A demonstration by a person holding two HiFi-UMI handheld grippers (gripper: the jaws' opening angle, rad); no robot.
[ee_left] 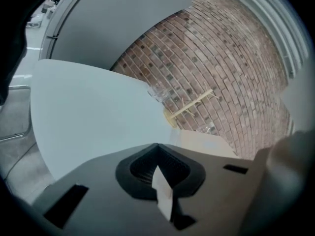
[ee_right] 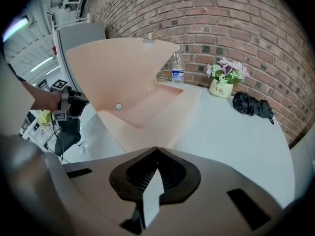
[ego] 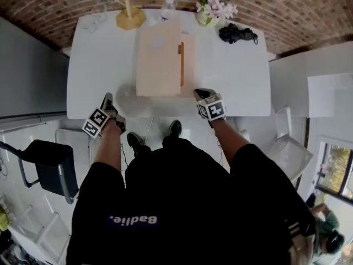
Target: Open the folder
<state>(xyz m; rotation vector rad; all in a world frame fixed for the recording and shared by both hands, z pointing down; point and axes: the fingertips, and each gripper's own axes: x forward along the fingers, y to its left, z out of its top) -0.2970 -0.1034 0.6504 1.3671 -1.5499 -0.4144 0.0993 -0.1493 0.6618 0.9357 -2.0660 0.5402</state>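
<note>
The left gripper [ego: 107, 100] hangs at the near edge of the white table [ego: 99, 81], jaws pressed together on nothing. The peach folder [ego: 159, 59] lies mid-table with its cover standing raised, and the right gripper [ego: 202, 94], likewise closed and empty, sits just beside its near right corner. So the opening looks largely done, though whether the cover needs laying flat is hard to judge. A black chair [ego: 52, 164] stands on the floor at left, and a wooden stand [ego: 130, 15], water bottle [ego: 169, 5], flower pot [ego: 205, 16] and black umbrella [ego: 237, 34] line the far edge before a brick wall [ego: 287, 10].
</note>
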